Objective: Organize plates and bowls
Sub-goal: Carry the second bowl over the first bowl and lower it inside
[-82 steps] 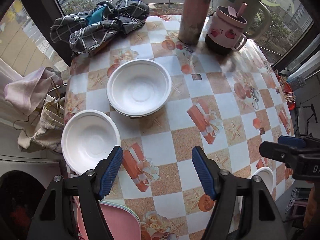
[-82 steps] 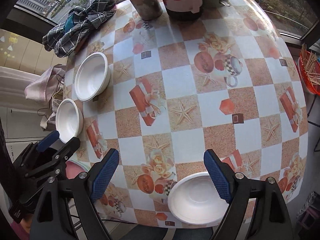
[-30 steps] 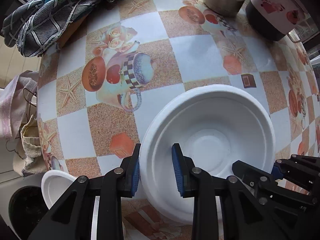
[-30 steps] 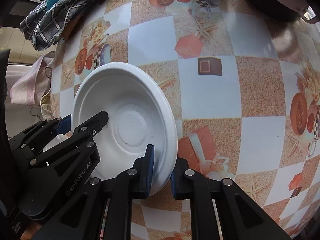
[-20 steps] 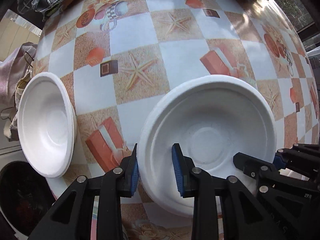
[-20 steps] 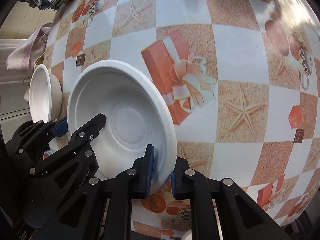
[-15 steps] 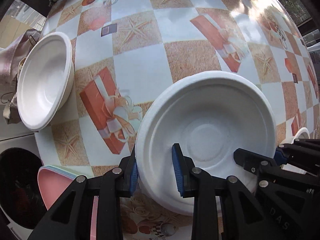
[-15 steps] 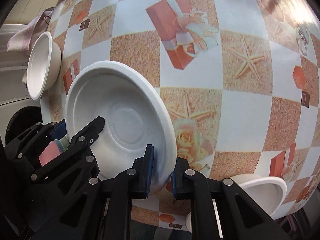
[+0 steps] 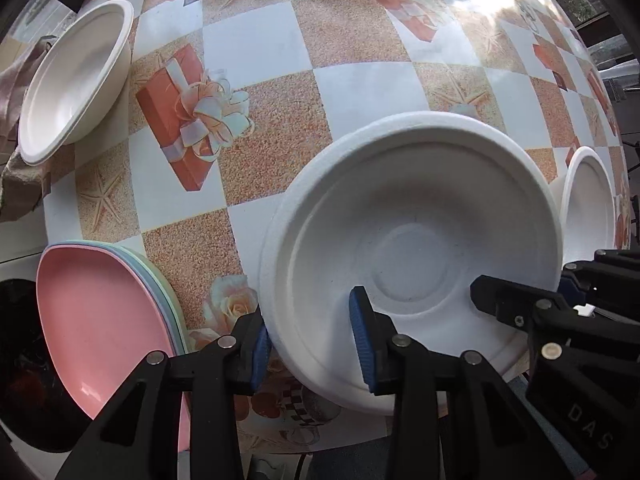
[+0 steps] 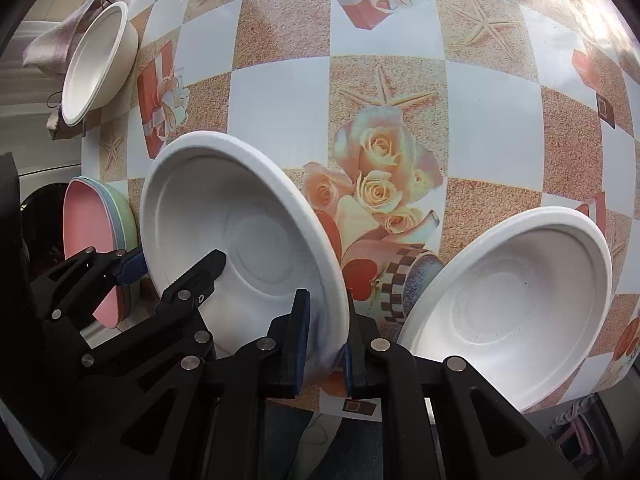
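Both tools, left (image 9: 310, 346) and right (image 10: 324, 336), clamp the large white foam bowl (image 9: 412, 248) by its rim. Unsorted: two white bowls (image 10: 512, 304) (image 9: 74, 80). Pastel plate stack (image 9: 104, 312) looks done.

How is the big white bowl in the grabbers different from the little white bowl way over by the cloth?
The big bowl is wide and shallow; the small bowl is narrower and deeper. The big bowl is pinched on its rim by the left gripper and right gripper; nothing touches the small bowl on the table. Both are plain white and empty.
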{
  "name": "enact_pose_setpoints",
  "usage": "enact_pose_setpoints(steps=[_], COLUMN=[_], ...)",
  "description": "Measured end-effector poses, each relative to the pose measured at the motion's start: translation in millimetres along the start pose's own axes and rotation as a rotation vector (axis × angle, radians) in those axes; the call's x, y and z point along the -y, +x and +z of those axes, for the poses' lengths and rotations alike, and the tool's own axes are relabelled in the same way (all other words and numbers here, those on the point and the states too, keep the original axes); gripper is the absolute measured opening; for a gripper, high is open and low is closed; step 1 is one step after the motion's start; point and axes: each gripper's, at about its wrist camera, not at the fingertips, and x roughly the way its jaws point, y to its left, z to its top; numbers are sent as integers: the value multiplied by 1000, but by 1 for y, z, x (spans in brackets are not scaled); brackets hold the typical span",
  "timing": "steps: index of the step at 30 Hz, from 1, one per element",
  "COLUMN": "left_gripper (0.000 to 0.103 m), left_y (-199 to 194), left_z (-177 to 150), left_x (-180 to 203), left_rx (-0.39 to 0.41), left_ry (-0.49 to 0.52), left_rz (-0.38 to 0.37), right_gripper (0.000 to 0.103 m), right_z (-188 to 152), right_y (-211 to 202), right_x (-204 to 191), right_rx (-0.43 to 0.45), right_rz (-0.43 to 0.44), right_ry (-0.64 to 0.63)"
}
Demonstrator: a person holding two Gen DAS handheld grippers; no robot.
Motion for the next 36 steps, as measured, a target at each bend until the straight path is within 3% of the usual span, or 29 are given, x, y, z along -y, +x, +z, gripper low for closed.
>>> enact_pose_setpoints(steps=[4,14,19,28,36], left_gripper=[39,39,39,39,39], left_y=[-8,-57,-78,-100,-95], left_z=[-25,-38,-39,-23,-1], left_x=[0,26,45,51,90], left_rx=[20,118,168,225,219], left_ry=[32,126,216,372,461], left_rz=[23,38,47,39,22], right_gripper=[17,17,17,17,17], right_z=[-13,-30,-60,-92,-102], right_y=[-6,-48,-69,-91,-101], right_x=[-7,6,12,47,85], right_rx=[11,111,184,275,304], right_rz=[13,47,74,85,78], right_ry=[-3,31,96,241,334])
